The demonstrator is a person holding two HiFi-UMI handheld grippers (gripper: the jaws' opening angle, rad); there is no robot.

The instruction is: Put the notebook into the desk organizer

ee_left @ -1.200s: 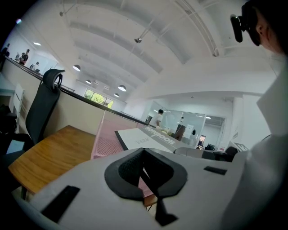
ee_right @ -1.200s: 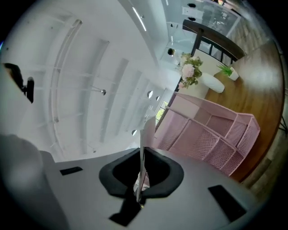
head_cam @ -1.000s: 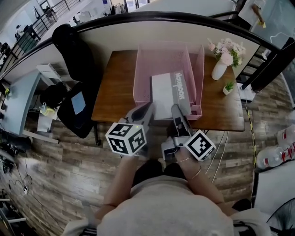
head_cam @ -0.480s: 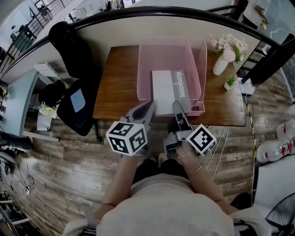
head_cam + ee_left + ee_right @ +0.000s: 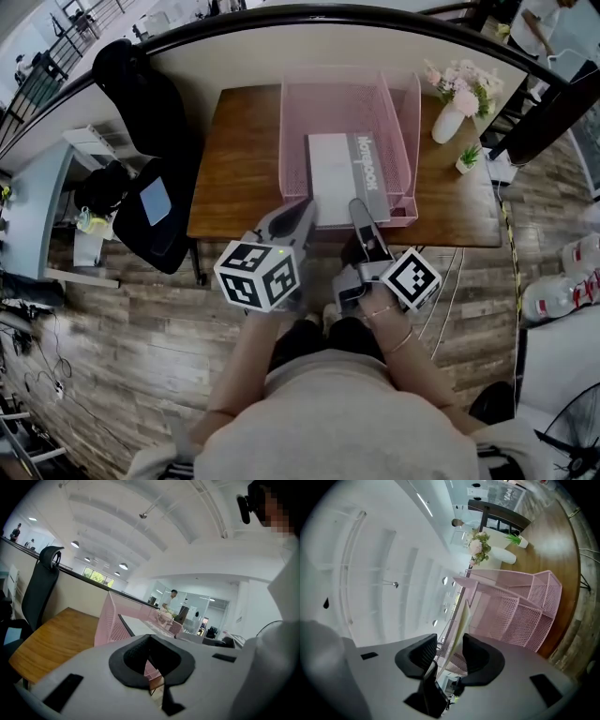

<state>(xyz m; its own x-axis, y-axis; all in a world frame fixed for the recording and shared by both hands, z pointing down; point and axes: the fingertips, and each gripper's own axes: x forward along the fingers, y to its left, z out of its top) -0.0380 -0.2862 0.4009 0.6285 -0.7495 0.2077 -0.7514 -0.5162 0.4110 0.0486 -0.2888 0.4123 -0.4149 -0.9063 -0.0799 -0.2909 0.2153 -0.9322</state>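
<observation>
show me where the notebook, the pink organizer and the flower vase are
notebook (image 5: pixel 330 178), head view, on its white cover
pink organizer (image 5: pixel 339 105), head view, on the bare mesh floor behind the notebook
flower vase (image 5: pixel 446 127), head view, on its white body

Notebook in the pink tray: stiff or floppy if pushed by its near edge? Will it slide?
Probably a bit bendy: the notebook looks thin, and edge-on in the right gripper view it curves slightly. Likely light for its size. It lies flat on the mesh floor of the pink tray, so a push should slide it, though mesh may drag.
</observation>
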